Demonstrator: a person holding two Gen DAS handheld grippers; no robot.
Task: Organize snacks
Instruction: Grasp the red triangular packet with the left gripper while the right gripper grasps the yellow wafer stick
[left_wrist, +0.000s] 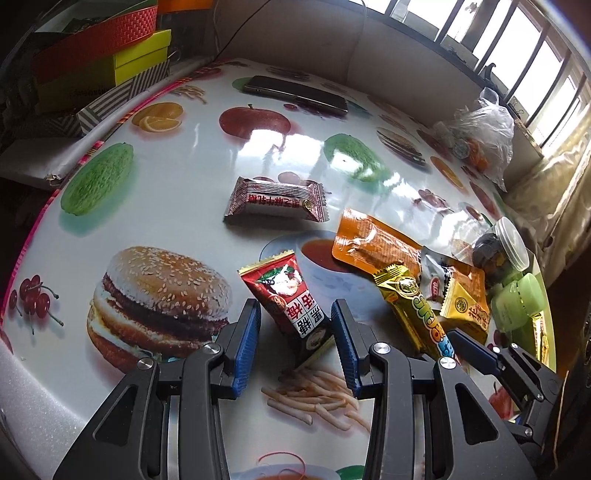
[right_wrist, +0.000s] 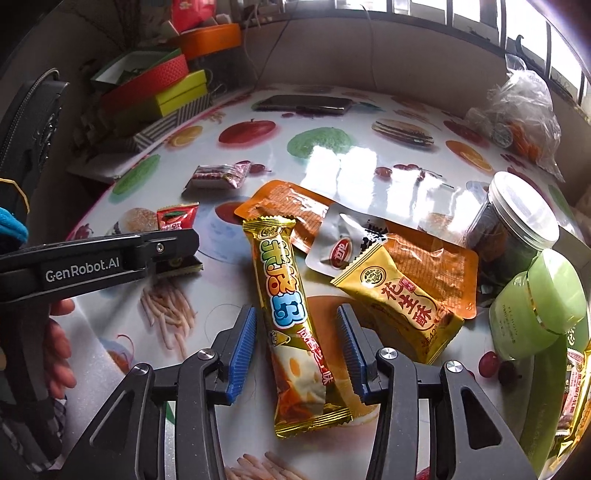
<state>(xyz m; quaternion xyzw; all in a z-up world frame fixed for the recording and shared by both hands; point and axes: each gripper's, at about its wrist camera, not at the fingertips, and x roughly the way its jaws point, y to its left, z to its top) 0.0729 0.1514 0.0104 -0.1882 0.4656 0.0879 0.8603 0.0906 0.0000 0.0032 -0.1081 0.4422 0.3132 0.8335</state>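
My left gripper (left_wrist: 295, 314) is open, its blue pads on either side of a red and black snack packet (left_wrist: 290, 299) lying on the table. My right gripper (right_wrist: 297, 319) is open astride a long gold bar wrapper (right_wrist: 286, 306). Right of it lie a gold peanut-candy packet (right_wrist: 402, 306), a white packet (right_wrist: 340, 251) and an orange pouch (right_wrist: 439, 273). A maroon wrapped cake (left_wrist: 277, 199) lies farther back; it also shows in the right wrist view (right_wrist: 218, 176). The left gripper shows at the left of the right wrist view (right_wrist: 177, 251).
The food-print tablecloth (left_wrist: 184, 177) covers the table. A clear jar with white lid (right_wrist: 517, 221) and a green jar (right_wrist: 539, 306) stand at right. A phone (left_wrist: 295, 94) and a plastic bag (left_wrist: 480, 144) lie at the back. Stacked boxes (left_wrist: 110, 55) stand off the left edge.
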